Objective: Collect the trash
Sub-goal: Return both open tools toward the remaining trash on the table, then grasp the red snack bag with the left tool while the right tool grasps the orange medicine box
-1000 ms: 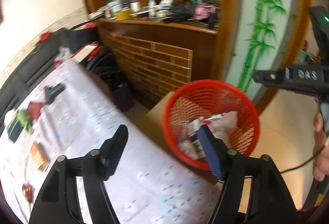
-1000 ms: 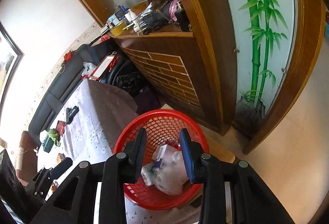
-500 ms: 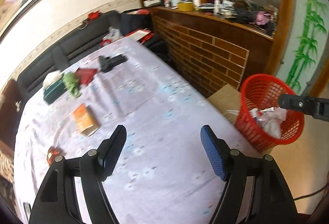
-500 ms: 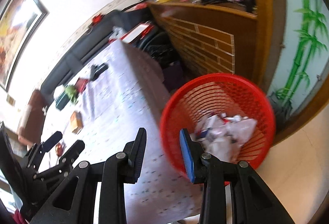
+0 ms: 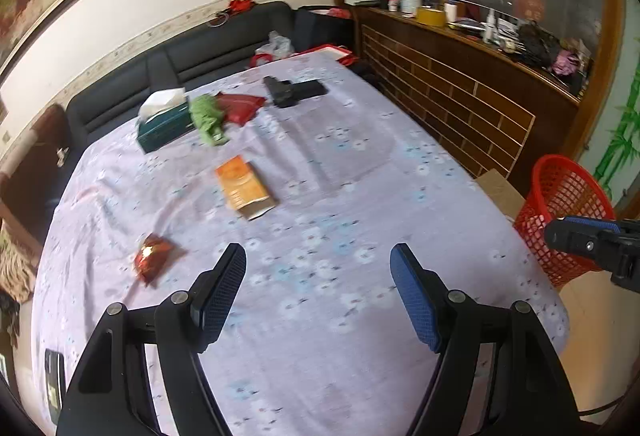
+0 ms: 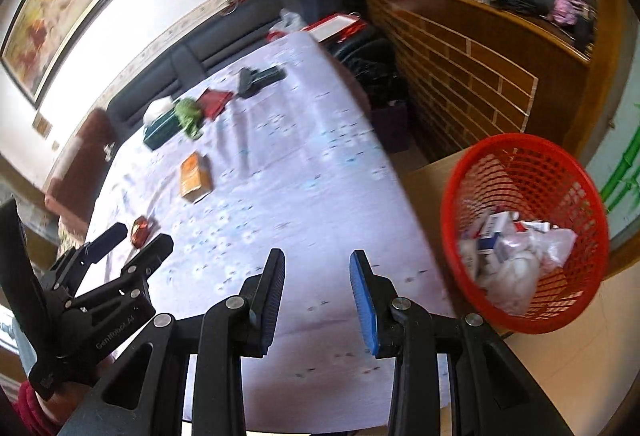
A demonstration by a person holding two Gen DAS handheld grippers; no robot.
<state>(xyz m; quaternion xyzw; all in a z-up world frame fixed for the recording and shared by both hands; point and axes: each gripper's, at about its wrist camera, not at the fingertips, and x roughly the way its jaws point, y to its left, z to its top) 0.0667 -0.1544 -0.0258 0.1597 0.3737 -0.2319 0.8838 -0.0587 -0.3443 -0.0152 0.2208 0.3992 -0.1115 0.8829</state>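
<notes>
Claws: two in play. Left claw (image 5: pixel 318 286) spread wide over the near counter, nothing between its jaws. Right claw (image 6: pixel 317 288) parted more narrowly, also holding nothing.

Counter (image 5: pixel 360 164): one, draped in a pale floral cloth.

Trash on the cloth: two loose pieces. One orange carton (image 5: pixel 244 186) lying flat near the middle, flap end towards the claws. One crumpled red wrapper (image 5: pixel 153 261), shiny, near the left edge, just ahead of the left claw.

Other things at the far end: one green tissue box (image 5: pixel 163 122), one green bundle (image 5: pixel 206 118) touching it, one red pouch (image 5: pixel 239 106), one black device (image 5: pixel 294 91), shape hard to make out.

Basket: one red mesh basket (image 6: pixel 524 232), standing on a brown carton (image 6: pixel 430 172) just beside the counter's right edge.

Right wrist view only: looks down into the basket, showing crumpled white paper and small boxes (image 6: pixel 512 254) piled inside; also the left claw at lower left, near the wrapper.

Left wrist view only: only part of the basket's side, half hidden behind the right claw's tip at the right edge; contents not visible. Also a dark flat item (image 5: pixel 54 382) at the counter's near-left corner, too blurred to name.
</notes>
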